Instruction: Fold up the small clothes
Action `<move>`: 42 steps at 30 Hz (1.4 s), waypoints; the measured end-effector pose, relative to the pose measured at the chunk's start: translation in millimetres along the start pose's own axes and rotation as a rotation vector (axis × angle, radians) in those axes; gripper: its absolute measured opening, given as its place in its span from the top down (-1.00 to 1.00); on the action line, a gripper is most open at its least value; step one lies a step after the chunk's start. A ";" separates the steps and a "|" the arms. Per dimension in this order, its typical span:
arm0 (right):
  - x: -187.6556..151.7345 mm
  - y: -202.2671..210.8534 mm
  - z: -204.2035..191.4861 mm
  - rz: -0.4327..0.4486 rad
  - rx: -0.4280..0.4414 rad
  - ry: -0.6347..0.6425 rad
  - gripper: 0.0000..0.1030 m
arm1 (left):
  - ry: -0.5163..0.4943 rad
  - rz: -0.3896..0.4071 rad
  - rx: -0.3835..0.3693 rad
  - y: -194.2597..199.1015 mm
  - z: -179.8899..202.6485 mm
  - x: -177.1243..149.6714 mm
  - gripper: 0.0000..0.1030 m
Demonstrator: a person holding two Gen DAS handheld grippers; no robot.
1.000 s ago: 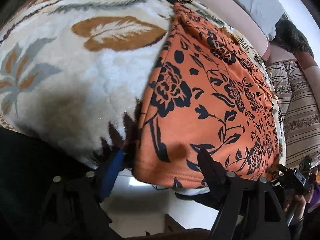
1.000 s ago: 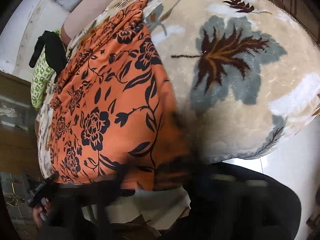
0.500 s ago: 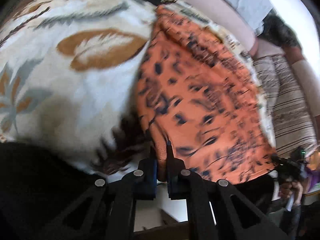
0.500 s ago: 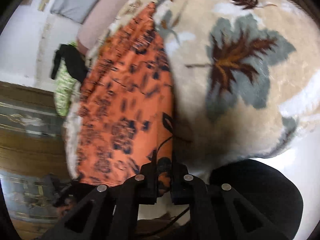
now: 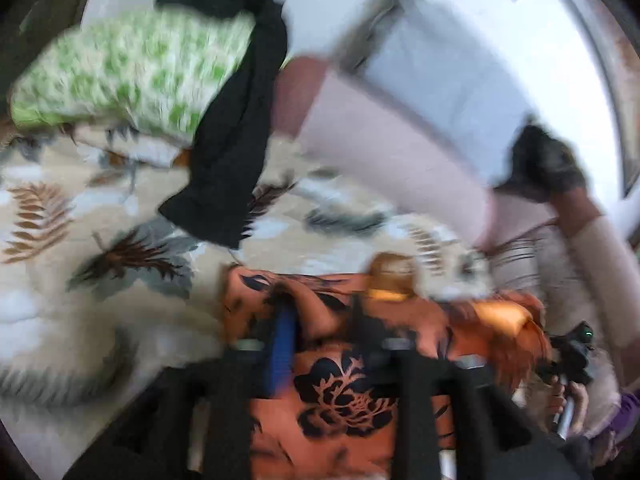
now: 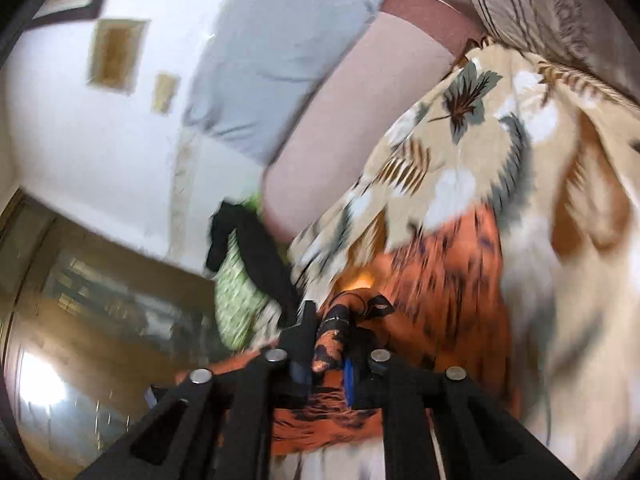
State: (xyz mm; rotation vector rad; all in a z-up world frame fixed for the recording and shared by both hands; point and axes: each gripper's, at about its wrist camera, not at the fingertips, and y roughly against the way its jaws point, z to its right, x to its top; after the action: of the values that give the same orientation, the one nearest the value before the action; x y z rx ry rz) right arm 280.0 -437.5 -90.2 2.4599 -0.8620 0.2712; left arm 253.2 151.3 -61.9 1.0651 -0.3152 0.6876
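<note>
Pinching a bunched edge of the orange cloth (image 6: 432, 280), the right gripper (image 6: 328, 344) has its jaws clenched on the fabric, a twist of it standing up between the fingers (image 6: 300, 340). Cloth is orange with a dark floral print; it drapes under the gripper and runs away over the blanket (image 6: 560, 320).

Left gripper (image 5: 320, 320) sits over the same cloth (image 5: 344, 396), which is folded up across the near part of the view. Its fingers (image 5: 282, 344) stand apart with a ridge of fabric between them; motion blur is heavy, so I cannot tell whether the jaws grasp it or are released.

Beyond the cloth, the cream blanket (image 5: 80, 280) with leaf pattern spreads left and far. On it, farther off, a black garment (image 5: 236, 136) lies draped over a green-and-white pillow (image 5: 120, 72) at far left. To the right, a pink bolster (image 5: 392, 152) and a grey pillow (image 5: 452, 80) lie against a white wall.

Right view: same black garment (image 6: 256, 256) and green pillow (image 6: 236, 292) at left, near a wooden cabinet (image 6: 100, 300).
</note>
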 end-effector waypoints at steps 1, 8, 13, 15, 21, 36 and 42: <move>5.9 -20.4 15.4 -0.018 -0.076 -0.019 -0.31 | 0.015 -0.047 0.082 -26.1 -12.4 0.8 -0.35; -40.6 -19.3 36.7 -0.012 -0.322 0.129 -0.67 | -0.008 -0.008 0.144 0.0 -51.0 -37.9 -0.45; -45.0 -16.4 52.3 -0.121 -0.373 0.216 -0.67 | -0.136 -0.119 0.101 -7.2 -36.9 -84.2 -0.60; -43.7 -45.2 57.7 -0.188 -0.352 0.213 -0.67 | -0.123 -0.174 0.115 -33.8 -34.7 -87.2 -0.60; -44.0 -82.5 59.2 -0.280 -0.339 0.166 0.58 | -0.031 -0.198 0.109 -50.0 -27.3 -69.2 0.73; -154.3 -25.2 48.0 -0.346 -0.367 0.197 -0.38 | -0.051 -0.191 0.182 39.5 -73.9 -152.3 0.20; -125.3 12.2 8.0 -0.118 -0.338 0.278 -0.39 | -0.126 -0.027 0.153 61.8 -50.2 -111.8 -0.22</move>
State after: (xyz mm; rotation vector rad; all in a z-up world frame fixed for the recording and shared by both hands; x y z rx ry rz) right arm 175.0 -384.1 -135.3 2.0882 -0.5878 0.3809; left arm 124.5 173.7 -103.9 1.2592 -0.3610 0.6293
